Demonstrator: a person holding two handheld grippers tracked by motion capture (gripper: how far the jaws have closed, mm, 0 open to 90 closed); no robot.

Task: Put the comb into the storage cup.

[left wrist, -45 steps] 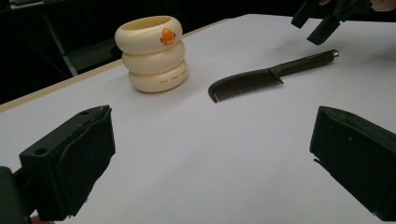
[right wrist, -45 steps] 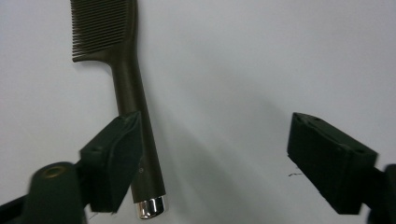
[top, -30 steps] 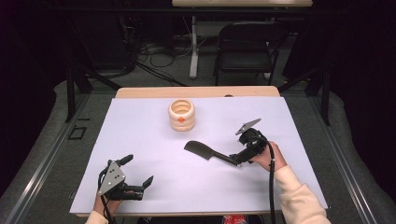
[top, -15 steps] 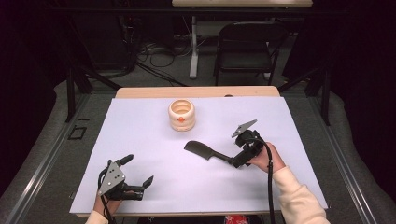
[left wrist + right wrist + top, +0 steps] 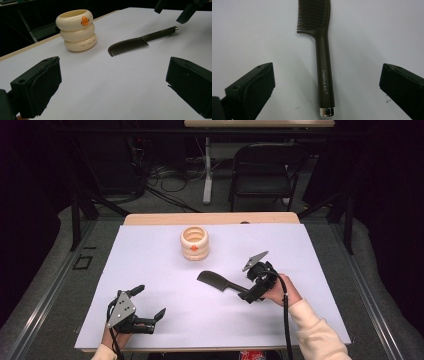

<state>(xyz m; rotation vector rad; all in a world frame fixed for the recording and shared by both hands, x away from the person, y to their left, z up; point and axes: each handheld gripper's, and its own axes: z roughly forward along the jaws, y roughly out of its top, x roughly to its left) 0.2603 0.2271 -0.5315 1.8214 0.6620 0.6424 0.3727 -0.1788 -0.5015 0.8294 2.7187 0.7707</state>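
Note:
A dark comb [image 5: 216, 282] lies flat on the white table cover [image 5: 150, 250], its handle pointing toward my right gripper [image 5: 248, 295]. In the right gripper view the comb [image 5: 323, 62] runs straight up between the two wide-apart jaws, with its silver end cap near the bottom. My right gripper [image 5: 326, 72] is open and hovers over the handle without touching it. My left gripper [image 5: 149, 302] rests open near the front left, holding nothing. Its own view shows my left gripper [image 5: 112, 70] facing the comb [image 5: 130, 45] and the cup [image 5: 76, 30].
A cream ribbed cup [image 5: 194, 242] with an orange duck beak stands upright behind the comb, near the table's far middle. The other gripper [image 5: 186, 10] hangs at the top right of the left gripper view. A black chair [image 5: 265, 170] stands beyond the table.
My right gripper has shifted slightly left and down toward the comb's handle end. The comb, the cup and the left gripper have not moved.

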